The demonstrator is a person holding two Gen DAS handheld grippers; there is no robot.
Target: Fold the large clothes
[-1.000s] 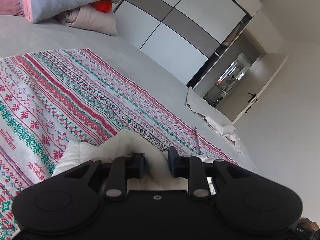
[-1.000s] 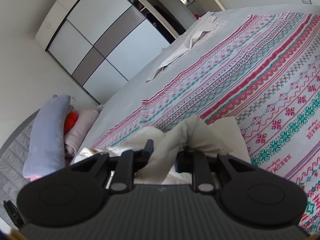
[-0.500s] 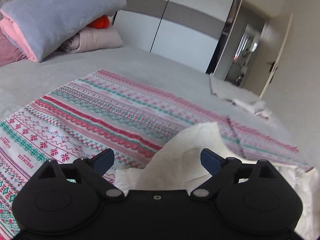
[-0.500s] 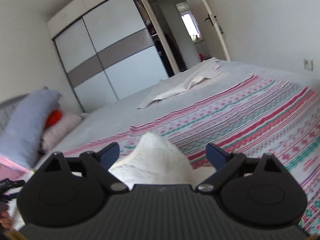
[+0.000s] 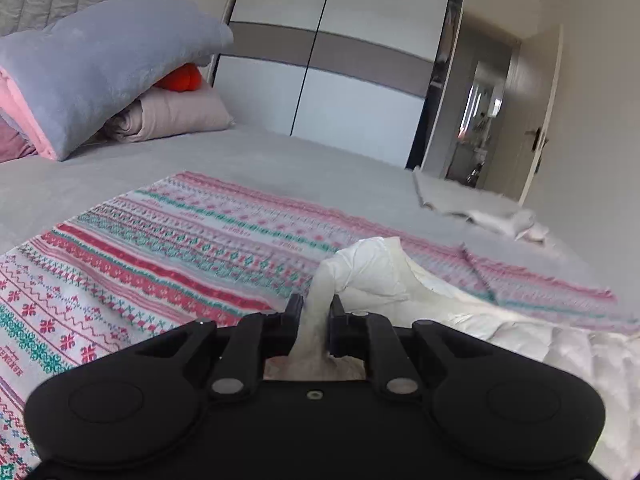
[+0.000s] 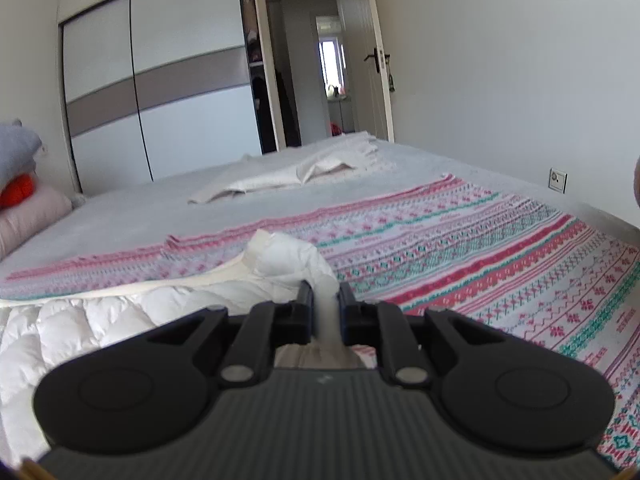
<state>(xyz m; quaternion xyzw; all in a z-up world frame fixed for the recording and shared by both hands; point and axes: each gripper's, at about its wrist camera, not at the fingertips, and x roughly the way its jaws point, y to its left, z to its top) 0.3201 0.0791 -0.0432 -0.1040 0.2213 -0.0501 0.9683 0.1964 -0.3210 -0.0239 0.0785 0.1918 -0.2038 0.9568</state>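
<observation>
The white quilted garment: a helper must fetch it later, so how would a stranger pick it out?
On the grey bed lies a pink-and-green patterned blanket. The white quilted garment lies on its near edge, pinched by both tongs. Unlike the flat beige cloth by the doorway, it is puffy and stitched.

- The white jacket (image 5: pixel 500 320) runs under the left tool (image 5: pixel 315 312), so its near part is hidden.
- The patterned blanket (image 6: pixel 500 264) is cut by the right edge.
- Small objects beyond the doorway (image 5: pixel 476 148) are too blurred to tell.
</observation>
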